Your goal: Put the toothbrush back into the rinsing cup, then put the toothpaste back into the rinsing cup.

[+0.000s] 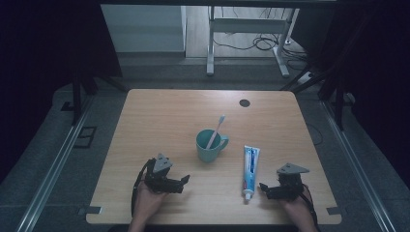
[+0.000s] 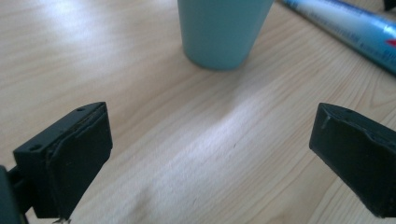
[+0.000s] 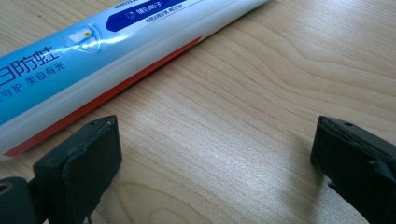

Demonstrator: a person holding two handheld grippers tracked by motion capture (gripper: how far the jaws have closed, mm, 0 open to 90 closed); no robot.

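High view: wooden table (image 1: 159,111), light grain, with a dark round grommet (image 1: 244,103) near its far edge. At centre stands a teal mug (image 1: 210,146), upright, handle turned to about 3 o'clock, with a toothbrush (image 1: 216,130) leaning in it, head up toward 1 o'clock; standing it in the mug likely keeps the bristles off the wood and the handle free to take. Just beside the mug at its 4 o'clock lies a toothpaste tube (image 1: 250,171), flat, cap end toward the near edge, apart from the mug. Left gripper (image 1: 184,182) rests low at the mug's 7 o'clock, jaws pointing toward 3 o'clock, empty; right gripper (image 1: 262,187) sits just beside the tube's cap end at its 4 o'clock, jaws aimed at it, empty. The far half of the table is bare; the near edge lies close under both hands, so room for moving is forward and sideways. Left gripper view: jaws spread wide with bare wood between them, holding nothing; mug base (image 2: 223,32) ahead at 12 o'clock, tube (image 2: 348,28) at 2 o'clock. Right gripper view: jaws wide apart, empty; toothpaste tube (image 3: 93,60) lies across 10 to 12 o'clock, close to the left jaw yet outside the gap, so by my judgement a shift toward the tube is needed before closing.
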